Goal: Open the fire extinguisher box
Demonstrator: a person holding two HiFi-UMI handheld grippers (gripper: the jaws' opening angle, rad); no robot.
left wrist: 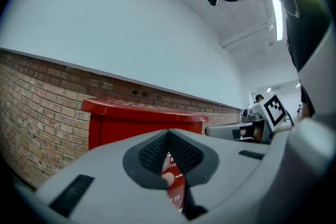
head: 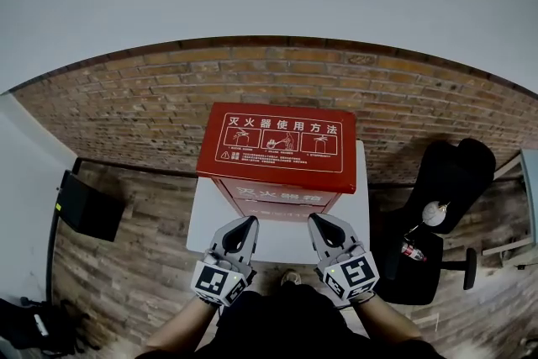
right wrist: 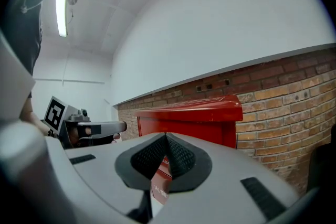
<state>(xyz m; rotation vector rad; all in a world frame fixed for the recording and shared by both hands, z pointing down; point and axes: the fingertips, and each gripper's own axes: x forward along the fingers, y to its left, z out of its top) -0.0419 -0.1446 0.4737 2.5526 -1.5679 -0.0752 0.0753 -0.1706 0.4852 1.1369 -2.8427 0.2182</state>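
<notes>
A red fire extinguisher box with a white instruction panel on its closed lid stands on a small white table against the brick wall. The box fills the middle of the left gripper view and of the right gripper view. My left gripper hovers just before the box's front, shut and empty. My right gripper hangs beside it at the same height, also shut on nothing. Neither touches the box. Each gripper shows in the other's view, the right gripper and the left gripper.
A black office chair with a small red extinguisher on its seat stands to the right. A black case lies on the wooden floor at left. The brick wall runs behind the table.
</notes>
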